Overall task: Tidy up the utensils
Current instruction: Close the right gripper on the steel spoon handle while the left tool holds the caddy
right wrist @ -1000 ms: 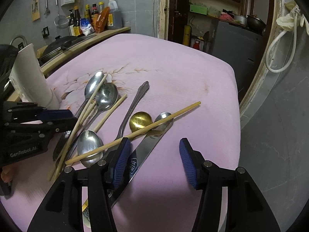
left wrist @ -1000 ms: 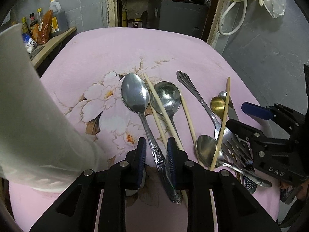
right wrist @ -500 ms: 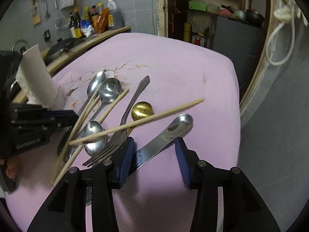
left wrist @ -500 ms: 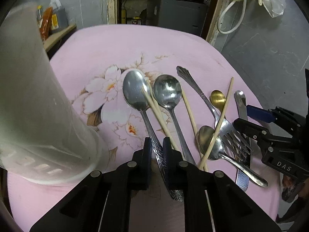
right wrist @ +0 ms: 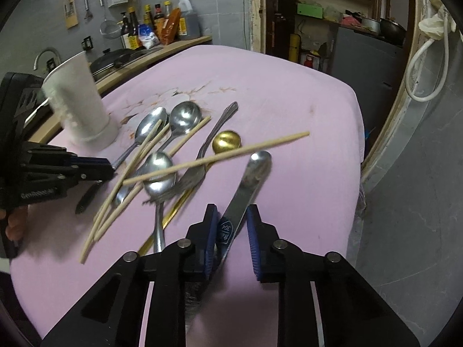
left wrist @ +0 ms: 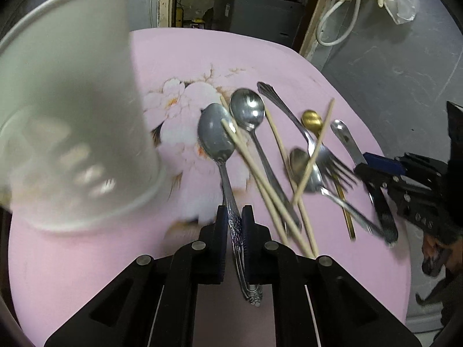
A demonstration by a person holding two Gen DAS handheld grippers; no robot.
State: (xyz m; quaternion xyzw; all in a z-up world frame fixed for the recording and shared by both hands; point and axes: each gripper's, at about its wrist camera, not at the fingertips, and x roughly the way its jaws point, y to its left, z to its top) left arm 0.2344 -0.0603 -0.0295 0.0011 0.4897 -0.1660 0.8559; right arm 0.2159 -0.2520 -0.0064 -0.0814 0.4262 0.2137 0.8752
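Observation:
My left gripper is shut on the patterned handle of a steel spoon, whose bowl points away over the pink cloth. A white perforated utensil cup stands close on the left, blurred. My right gripper is shut on the flat handle of a steel knife. The other utensils lie between the grippers: spoons, a fork, a gold spoon and wooden chopsticks. The cup also shows in the right wrist view.
The pink flowered tablecloth covers the table, with its edge at the right. A counter with bottles stands behind. A grey cabinet and a white hose are at the back right.
My left gripper closed on the spoon handle and lifted it; the cup now looms closer. My right gripper closed from wide open onto the knife handle and raised it.

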